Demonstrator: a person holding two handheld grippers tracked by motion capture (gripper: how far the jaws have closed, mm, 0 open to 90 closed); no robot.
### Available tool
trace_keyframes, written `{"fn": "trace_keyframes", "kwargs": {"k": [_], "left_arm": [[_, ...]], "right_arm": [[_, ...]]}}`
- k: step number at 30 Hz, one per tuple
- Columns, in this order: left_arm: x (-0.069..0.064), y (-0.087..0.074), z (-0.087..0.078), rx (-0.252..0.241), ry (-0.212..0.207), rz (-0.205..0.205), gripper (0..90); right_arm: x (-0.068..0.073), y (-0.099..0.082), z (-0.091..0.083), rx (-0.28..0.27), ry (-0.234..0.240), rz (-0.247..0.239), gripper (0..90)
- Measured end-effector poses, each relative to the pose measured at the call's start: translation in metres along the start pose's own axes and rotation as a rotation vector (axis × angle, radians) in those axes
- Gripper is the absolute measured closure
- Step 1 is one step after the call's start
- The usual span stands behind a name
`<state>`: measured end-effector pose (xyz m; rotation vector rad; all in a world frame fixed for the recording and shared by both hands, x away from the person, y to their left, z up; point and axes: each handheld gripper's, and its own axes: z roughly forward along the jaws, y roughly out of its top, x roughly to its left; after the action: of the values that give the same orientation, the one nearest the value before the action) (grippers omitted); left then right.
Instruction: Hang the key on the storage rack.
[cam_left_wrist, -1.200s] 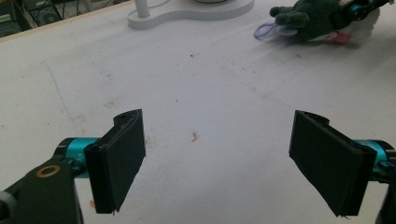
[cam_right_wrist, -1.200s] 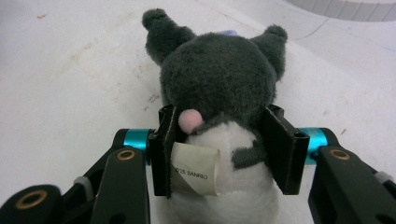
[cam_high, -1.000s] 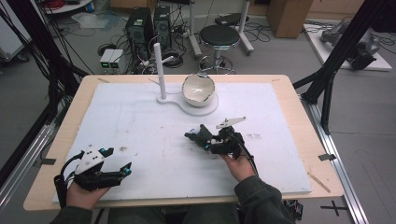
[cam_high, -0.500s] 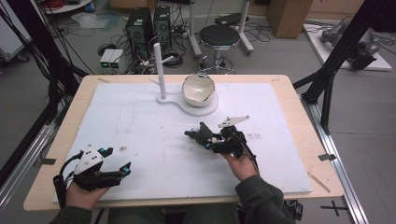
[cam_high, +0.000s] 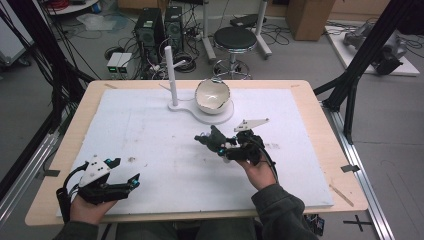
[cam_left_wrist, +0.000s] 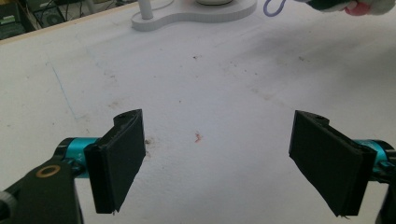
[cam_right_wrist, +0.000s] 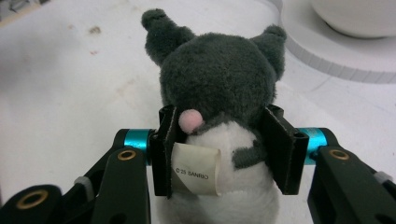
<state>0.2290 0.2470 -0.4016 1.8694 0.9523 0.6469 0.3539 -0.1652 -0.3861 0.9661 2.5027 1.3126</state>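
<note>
A small plush toy (cam_right_wrist: 219, 98), dark grey with a white body, a pink spot and a paper tag, sits between the pads of my right gripper (cam_right_wrist: 219, 151), which is shut on it. In the high view the right gripper (cam_high: 220, 142) holds the plush toy (cam_high: 212, 137) just above the white mat, a little in front of the white bowl (cam_high: 212, 95). My left gripper (cam_high: 125, 182) rests near the table's front left, open with nothing between its wide-set fingers (cam_left_wrist: 119, 158). Its own view looks across the stained mat (cam_left_wrist: 201, 93) toward the stand base (cam_left_wrist: 196, 11).
The bowl sits on a white stand base (cam_high: 202, 112) with an upright post (cam_high: 171, 75) at the back middle. The white mat (cam_high: 150, 135) covers most of the wooden table (cam_high: 320, 115). Black frame struts (cam_high: 350, 85), a stool and computer cases stand beyond.
The right gripper with the plush toy has shifted slightly; the left gripper has stayed where it was.
</note>
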Motion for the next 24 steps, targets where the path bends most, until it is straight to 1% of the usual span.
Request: {"fn": "trace_keyframes", "kwargs": {"k": [5, 7, 13, 17, 19, 20, 24], "left_arm": [[0.0, 0.0, 0.0, -0.001, -0.002, -0.001, 18.9], [0.0, 0.0, 0.001, -0.003, -0.002, -0.004, 18.9], [0.0, 0.0, 0.0, -0.004, -0.001, -0.002, 18.9], [0.001, 0.0, 0.0, -0.004, -0.001, 0.0, 18.9], [0.0, 0.0, 0.0, -0.004, -0.002, -0.001, 18.9], [0.0, 0.0, 0.0, -0.004, -0.002, -0.001, 18.9], [0.0, 0.0, 0.001, -0.003, -0.004, 0.0, 18.9]], "right_arm": [[0.0, 0.007, -0.005, -0.03, 0.023, -0.024, 51.4], [0.0, 0.01, -0.006, -0.045, 0.043, -0.021, 51.4], [0.0, 0.017, -0.009, -0.085, 0.082, -0.02, 51.4], [0.001, 0.024, -0.012, -0.104, 0.089, -0.034, 51.4], [0.002, 0.028, -0.013, -0.102, 0.096, -0.033, 51.5], [0.002, 0.029, -0.013, -0.108, 0.091, -0.045, 51.4], [0.002, 0.035, -0.013, -0.112, 0.101, -0.047, 51.4]]}}
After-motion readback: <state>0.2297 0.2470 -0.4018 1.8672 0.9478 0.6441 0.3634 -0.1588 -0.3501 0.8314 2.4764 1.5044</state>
